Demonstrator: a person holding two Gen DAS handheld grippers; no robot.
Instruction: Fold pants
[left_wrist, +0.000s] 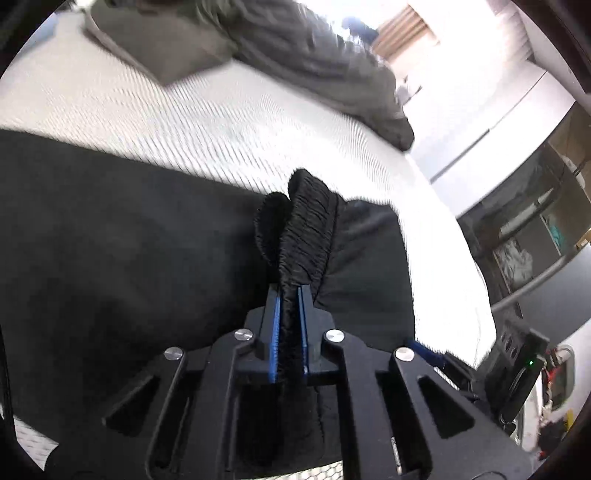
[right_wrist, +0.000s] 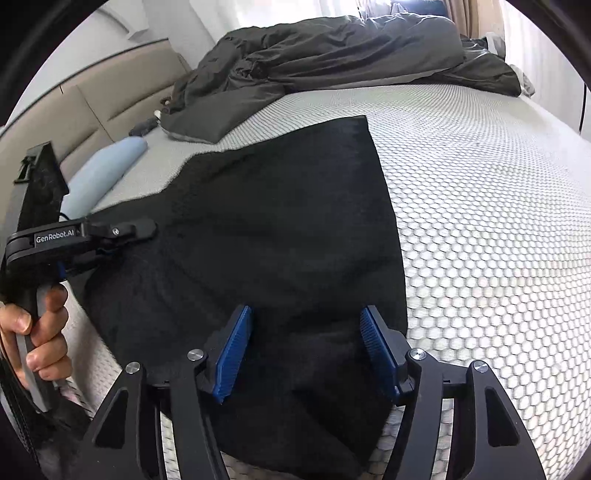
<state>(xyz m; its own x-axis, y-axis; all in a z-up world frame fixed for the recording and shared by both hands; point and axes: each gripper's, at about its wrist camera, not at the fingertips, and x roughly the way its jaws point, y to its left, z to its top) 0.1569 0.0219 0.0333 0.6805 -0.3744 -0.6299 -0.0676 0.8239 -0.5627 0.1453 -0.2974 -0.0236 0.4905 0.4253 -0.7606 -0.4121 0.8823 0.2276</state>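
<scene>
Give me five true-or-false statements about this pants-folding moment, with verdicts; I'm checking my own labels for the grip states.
1. The left gripper is clamped on the gathered elastic waistband of the black fabric pants. True.
2. The right gripper pinches a fold of the pants. False: its blue pads stand apart above the cloth, nothing pressed between them.
3. The pants lie on a white honeycomb-textured mattress. True.
4. A red blanket is heaped at the far side. False: the crumpled duvet there is dark grey.
5. A light blue pillow lies near the beige headboard. True.
</scene>
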